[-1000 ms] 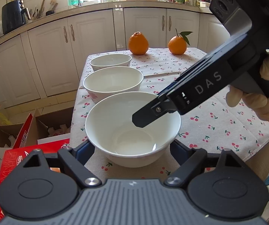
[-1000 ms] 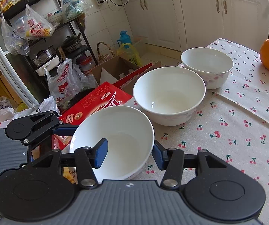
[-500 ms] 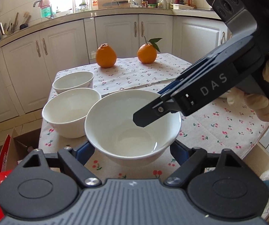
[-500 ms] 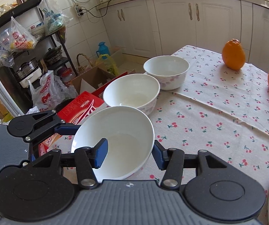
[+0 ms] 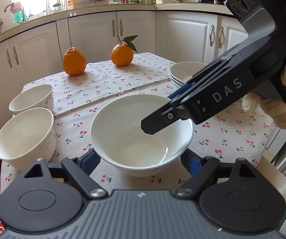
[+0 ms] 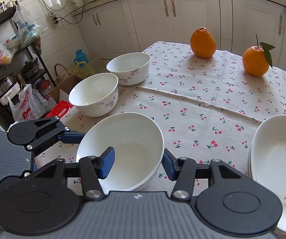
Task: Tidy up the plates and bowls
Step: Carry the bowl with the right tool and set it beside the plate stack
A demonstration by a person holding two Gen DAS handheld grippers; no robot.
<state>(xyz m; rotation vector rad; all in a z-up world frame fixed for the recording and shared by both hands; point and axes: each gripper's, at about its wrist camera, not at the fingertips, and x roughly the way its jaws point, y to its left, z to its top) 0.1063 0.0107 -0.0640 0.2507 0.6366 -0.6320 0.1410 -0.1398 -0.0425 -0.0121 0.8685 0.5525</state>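
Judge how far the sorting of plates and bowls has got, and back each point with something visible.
Done: a stack of plates sits at the table's right edge. In hand: the wide bowl is gripped by both grippers, the left gripper across its body and the right gripper clamped on its rim, apparently lifted above the cloth. Left: two deeper bowls stand side by side, unstacked.

The tablecloth (image 6: pixel 202 107) is beige with small red cherries. The near bowl (image 5: pixel 141 133) is plain white; the two bowls (image 6: pixel 94 97) behind carry faint pink flowers. Two oranges (image 6: pixel 202 42) are bright orange, one with a green leaf. The stacked plates (image 6: pixel 278 155) are white.
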